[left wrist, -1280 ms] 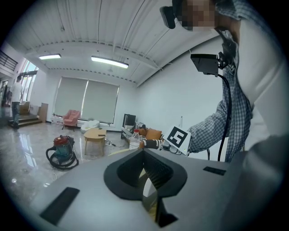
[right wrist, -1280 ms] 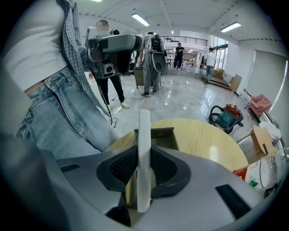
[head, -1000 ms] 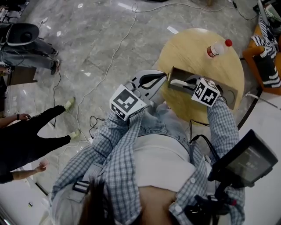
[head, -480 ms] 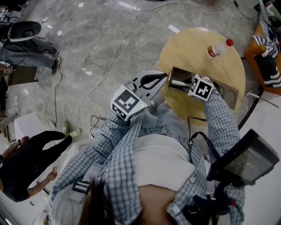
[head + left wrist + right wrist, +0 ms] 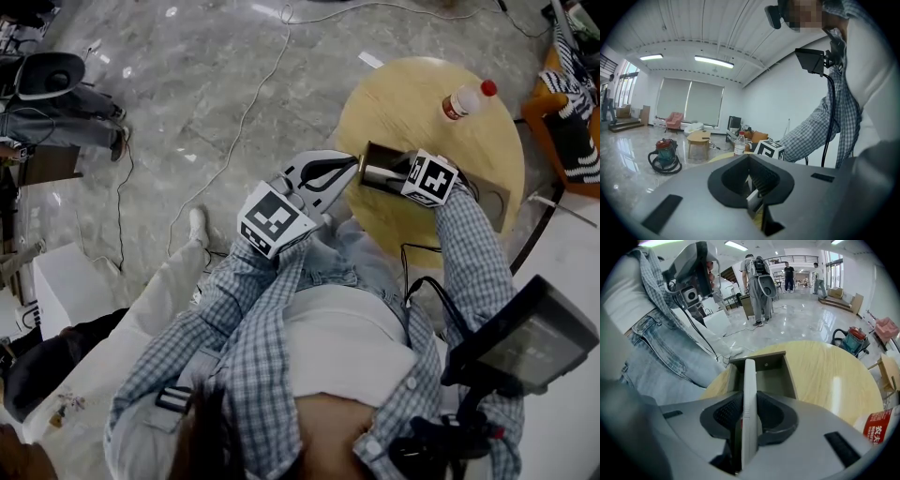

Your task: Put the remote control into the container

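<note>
A white remote control (image 5: 749, 394) stands on its edge between the pads of my right gripper (image 5: 750, 417), which is shut on it. The remote's far end reaches over the open brown container (image 5: 787, 376) on the round wooden table (image 5: 834, 376). In the head view the right gripper (image 5: 394, 173) hovers over the left end of the container (image 5: 489, 202), and its marker cube hides the remote. My left gripper (image 5: 342, 169) hangs just off the table's left edge, shut with nothing in it; its closed jaws fill the lower part of the left gripper view (image 5: 754, 197).
A plastic bottle (image 5: 466, 101) with a red cap lies on the table (image 5: 412, 103) beyond the container. Cables run across the marble floor (image 5: 234, 112). People stand further off on the floor (image 5: 757, 282). A vacuum cleaner (image 5: 855, 338) sits past the table.
My right gripper has shifted left along the container with the remote in it. The left gripper has stayed put. The person in black at the left has moved out of the frame.
</note>
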Action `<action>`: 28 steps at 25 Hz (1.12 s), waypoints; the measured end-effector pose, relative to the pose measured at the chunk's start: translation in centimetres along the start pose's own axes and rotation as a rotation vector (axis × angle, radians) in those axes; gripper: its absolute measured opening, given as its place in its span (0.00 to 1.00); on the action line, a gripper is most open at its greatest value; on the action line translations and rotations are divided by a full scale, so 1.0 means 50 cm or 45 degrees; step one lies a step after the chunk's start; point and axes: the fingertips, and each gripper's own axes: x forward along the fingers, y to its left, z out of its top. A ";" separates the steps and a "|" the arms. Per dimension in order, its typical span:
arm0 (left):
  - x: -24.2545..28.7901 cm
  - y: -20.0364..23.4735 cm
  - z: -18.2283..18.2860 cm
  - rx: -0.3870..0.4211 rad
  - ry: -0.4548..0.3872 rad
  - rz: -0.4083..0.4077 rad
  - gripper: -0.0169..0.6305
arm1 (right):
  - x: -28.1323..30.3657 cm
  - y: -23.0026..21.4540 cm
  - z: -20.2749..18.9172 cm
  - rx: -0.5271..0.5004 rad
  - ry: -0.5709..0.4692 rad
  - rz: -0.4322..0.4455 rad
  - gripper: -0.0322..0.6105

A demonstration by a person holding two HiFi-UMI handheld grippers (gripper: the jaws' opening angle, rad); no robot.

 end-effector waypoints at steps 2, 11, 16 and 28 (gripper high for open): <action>0.000 0.001 0.000 0.002 0.001 -0.001 0.04 | -0.002 -0.004 0.001 0.023 -0.018 -0.004 0.19; -0.001 -0.001 0.001 0.000 0.005 0.003 0.04 | -0.009 -0.018 0.004 0.037 -0.039 -0.038 0.19; -0.005 0.002 0.000 -0.002 0.007 0.015 0.04 | -0.007 -0.025 0.011 0.018 -0.034 -0.064 0.19; -0.006 0.002 -0.001 -0.006 0.011 0.019 0.04 | -0.011 -0.043 0.015 0.015 -0.053 -0.175 0.21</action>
